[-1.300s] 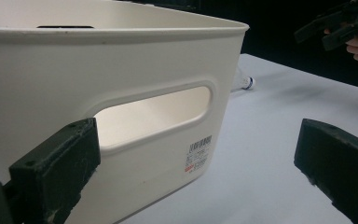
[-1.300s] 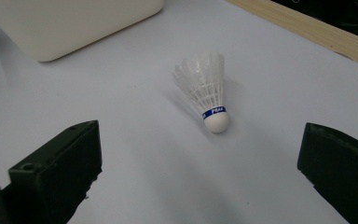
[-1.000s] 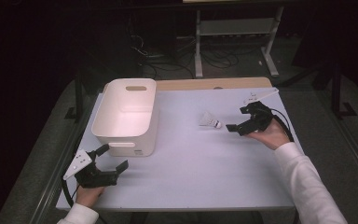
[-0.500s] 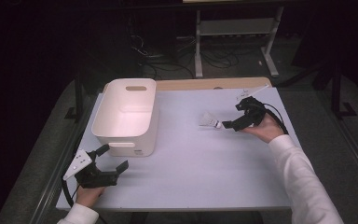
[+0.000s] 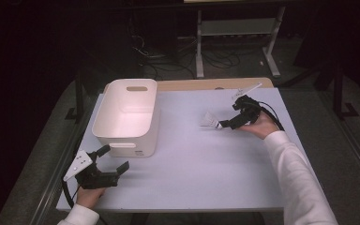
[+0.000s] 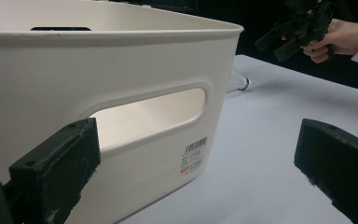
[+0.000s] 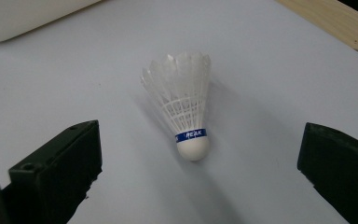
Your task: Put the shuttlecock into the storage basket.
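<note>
Shuttlecock point(image 7: 182, 105): lying on the white table point(image 5: 206, 164), cork toward the right gripper point(image 5: 228, 124), nothing between them.
Right gripper: jaws spread wide, shuttlecock between them, untouched.
Left gripper point(image 5: 113, 161): spread, empty, near the bin's handle slot.
Bin point(image 5: 126, 117): white; inside appears empty.

a pale table point(image 5: 192, 168) carries a white bin point(image 5: 126, 117) and a shuttlecock point(image 5: 209, 120) lying well apart.

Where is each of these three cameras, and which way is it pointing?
High view: above the person's side, looking forward and down on the table; both forearms, left gripper, right gripper.
Left gripper view: rides the left gripper, facing the white bin.
Right gripper view: rides the right gripper, facing the shuttlecock.
Shared: all three show the shuttlecock and bin.
</note>
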Motion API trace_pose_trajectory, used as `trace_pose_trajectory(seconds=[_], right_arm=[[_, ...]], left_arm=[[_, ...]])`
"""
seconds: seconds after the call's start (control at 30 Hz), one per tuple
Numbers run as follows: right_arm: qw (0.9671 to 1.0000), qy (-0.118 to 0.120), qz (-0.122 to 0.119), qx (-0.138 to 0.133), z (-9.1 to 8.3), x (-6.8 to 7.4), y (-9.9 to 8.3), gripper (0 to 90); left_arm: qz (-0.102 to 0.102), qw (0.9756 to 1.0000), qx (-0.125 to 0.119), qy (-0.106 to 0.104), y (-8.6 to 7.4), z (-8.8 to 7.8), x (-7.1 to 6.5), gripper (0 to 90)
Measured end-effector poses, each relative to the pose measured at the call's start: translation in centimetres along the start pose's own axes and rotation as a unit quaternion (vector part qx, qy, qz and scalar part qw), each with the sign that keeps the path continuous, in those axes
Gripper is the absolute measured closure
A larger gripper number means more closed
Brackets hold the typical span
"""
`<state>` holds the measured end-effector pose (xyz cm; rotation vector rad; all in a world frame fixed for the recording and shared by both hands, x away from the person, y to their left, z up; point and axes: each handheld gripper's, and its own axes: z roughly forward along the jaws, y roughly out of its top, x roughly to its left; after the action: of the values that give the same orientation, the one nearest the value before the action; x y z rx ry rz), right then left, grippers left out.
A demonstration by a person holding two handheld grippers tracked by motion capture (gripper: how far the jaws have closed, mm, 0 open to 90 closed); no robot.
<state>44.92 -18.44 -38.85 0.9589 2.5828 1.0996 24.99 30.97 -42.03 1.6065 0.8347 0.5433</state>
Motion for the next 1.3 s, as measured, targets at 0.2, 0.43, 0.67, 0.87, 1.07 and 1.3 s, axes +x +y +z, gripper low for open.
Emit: trace_pose_trajectory(seconds=[0.2,0.43,0.67,0.87,1.07,1.3], right_arm=[[0.9999,0.004,-0.003,0.01,0.9,-0.5,0.0,0.0],[0.9996,0.0,0.003,0.029,2.4,-1.2,-0.6,0.0],[0.9994,0.005,-0.001,0.034,3.6,-1.7,-0.9,0.0],[0.9992,0.011,-0.005,0.037,4.6,-2.2,-1.3,3.2],[0.9991,0.009,-0.002,0.041,5.1,-2.5,-1.4,7.3],[0.9976,0.043,-0.018,0.052,5.3,-2.6,-1.6,28.1]], left_arm=[[0.001,1.0,-0.002,-0.001,0.0,0.0,0.0,0.0],[0.0,1.0,-0.001,-0.002,0.0,0.0,0.0,0.0],[-0.001,1.0,0.0,-0.002,0.0,0.1,0.0,0.0],[0.005,1.0,0.007,-0.001,0.0,0.1,0.1,0.0],[-0.01,0.9999,-0.001,-0.008,0.0,0.2,0.1,0.0],[-0.02,0.9998,-0.004,-0.007,0.0,0.1,0.3,0.0]])
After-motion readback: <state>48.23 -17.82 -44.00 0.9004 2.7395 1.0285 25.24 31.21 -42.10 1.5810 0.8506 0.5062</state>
